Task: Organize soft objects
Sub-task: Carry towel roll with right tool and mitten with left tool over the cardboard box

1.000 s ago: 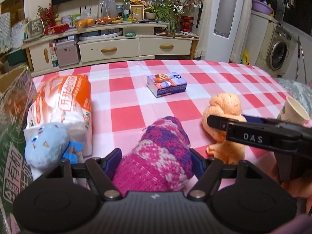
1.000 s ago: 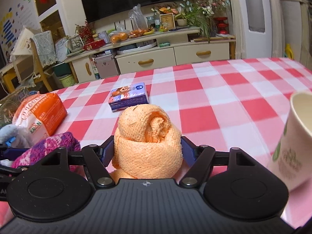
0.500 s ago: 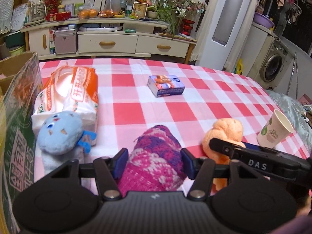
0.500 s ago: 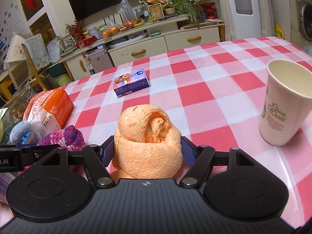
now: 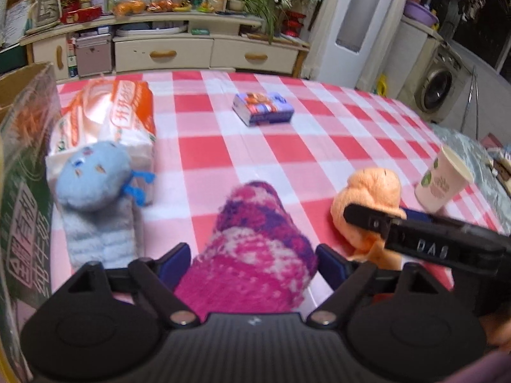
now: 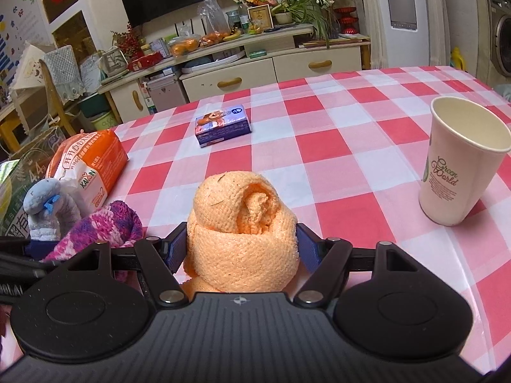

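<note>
My left gripper (image 5: pixel 254 263) is shut on a pink and purple knitted sock roll (image 5: pixel 255 249), held over the checked tablecloth. My right gripper (image 6: pixel 241 247) is shut on an orange rolled towel (image 6: pixel 242 220); that towel also shows in the left wrist view (image 5: pixel 367 191). The pink roll shows at the left of the right wrist view (image 6: pixel 102 223). A light blue plush sock (image 5: pixel 95 191) lies on the table to the left, against an orange and white tissue pack (image 5: pixel 108 118).
A cardboard box (image 5: pixel 22 166) stands at the table's left edge. A small blue tissue packet (image 5: pixel 263 113) lies mid-table. A paper cup (image 6: pixel 460 162) stands to the right of the orange towel. A cabinet with clutter stands behind the table.
Both grippers have pulled back and up with their rolls still held. The blue plush sock and the paper cup have come further into view.
</note>
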`<move>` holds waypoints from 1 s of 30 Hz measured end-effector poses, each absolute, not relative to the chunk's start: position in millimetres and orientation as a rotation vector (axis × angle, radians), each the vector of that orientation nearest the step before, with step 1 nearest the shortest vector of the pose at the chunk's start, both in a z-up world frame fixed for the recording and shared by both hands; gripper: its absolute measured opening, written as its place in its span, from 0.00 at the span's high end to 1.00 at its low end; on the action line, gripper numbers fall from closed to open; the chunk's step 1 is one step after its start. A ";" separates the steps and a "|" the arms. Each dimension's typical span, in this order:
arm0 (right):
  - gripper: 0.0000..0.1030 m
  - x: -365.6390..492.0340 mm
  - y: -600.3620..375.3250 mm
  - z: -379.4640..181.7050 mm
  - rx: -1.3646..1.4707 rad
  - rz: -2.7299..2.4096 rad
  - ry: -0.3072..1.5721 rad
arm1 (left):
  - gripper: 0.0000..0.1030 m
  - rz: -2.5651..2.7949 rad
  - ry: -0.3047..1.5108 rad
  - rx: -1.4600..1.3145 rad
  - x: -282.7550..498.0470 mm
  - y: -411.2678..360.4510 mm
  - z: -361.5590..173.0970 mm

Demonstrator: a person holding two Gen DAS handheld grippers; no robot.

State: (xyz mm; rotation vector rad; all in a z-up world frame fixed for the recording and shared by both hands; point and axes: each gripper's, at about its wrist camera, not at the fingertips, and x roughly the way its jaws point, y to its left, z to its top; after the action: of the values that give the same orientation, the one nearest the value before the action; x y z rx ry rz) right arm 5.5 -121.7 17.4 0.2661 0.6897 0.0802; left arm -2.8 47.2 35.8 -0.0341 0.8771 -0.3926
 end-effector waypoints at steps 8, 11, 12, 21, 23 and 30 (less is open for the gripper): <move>0.16 4.7 -123.3 17.7 0.273 0.074 0.692 | 0.37 -0.367 0.889 0.039 -6.2 42.4 24.0; 0.16 3.6 -122.4 18.9 0.277 0.072 0.689 | 0.39 -0.377 0.893 0.012 -6.2 45.3 29.0; 0.16 3.1 -122.1 19.5 0.279 0.072 0.688 | 0.39 -0.380 0.887 0.010 -7.0 45.5 31.6; 0.16 -4.4 -120.7 37.2 0.291 0.076 0.664 | 0.39 -0.416 0.756 -0.043 -17.6 59.0 76.6; 0.16 -5.7 -119.4 43.8 0.309 0.081 0.659 | 0.39 -0.412 0.727 -0.056 -18.7 65.9 85.4; 0.16 0.6 -102.5 75.1 0.364 0.141 0.629 | 0.39 -0.365 0.633 -0.114 -21.7 99.1 113.5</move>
State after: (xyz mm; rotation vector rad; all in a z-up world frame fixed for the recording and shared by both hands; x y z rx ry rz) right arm 0.6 -102.5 75.1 0.3643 0.6293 0.1406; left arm -21.7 99.1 113.5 -0.1142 0.6328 -0.3652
